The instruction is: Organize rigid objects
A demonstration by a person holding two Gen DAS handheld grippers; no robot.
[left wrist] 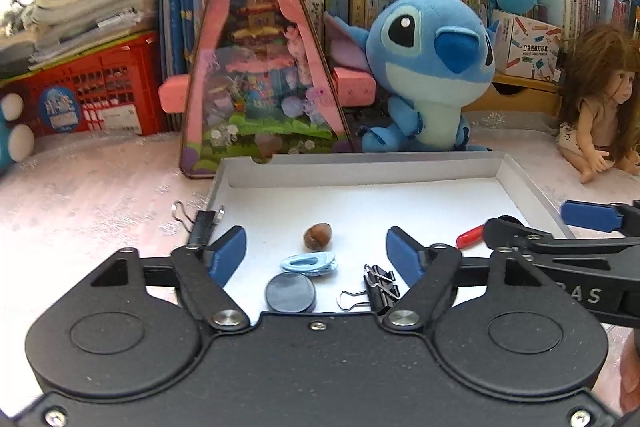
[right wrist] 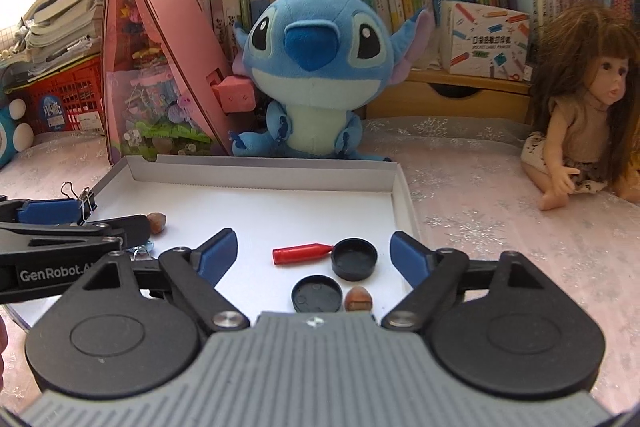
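Observation:
A shallow white tray (left wrist: 360, 167) (right wrist: 264, 173) lies on the table. In the left wrist view it holds a brown nut (left wrist: 317, 235), a light blue clip (left wrist: 309, 262), a black round cap (left wrist: 290, 293), a black binder clip (left wrist: 380, 285) and a red tube (left wrist: 471, 235). Another binder clip (left wrist: 202, 223) rests on the tray's left rim. My left gripper (left wrist: 316, 251) is open and empty over these. In the right wrist view the red tube (right wrist: 302, 253), two black caps (right wrist: 354, 259) (right wrist: 317, 293) and a nut (right wrist: 359, 299) lie between the open fingers of my right gripper (right wrist: 314, 255).
A blue plush toy (left wrist: 428, 75) (right wrist: 316, 67) and a pink triangular box (left wrist: 260, 59) (right wrist: 160, 67) stand just behind the tray. A doll (right wrist: 580, 115) sits to the right. Bookshelves and a red crate (left wrist: 92, 91) line the back.

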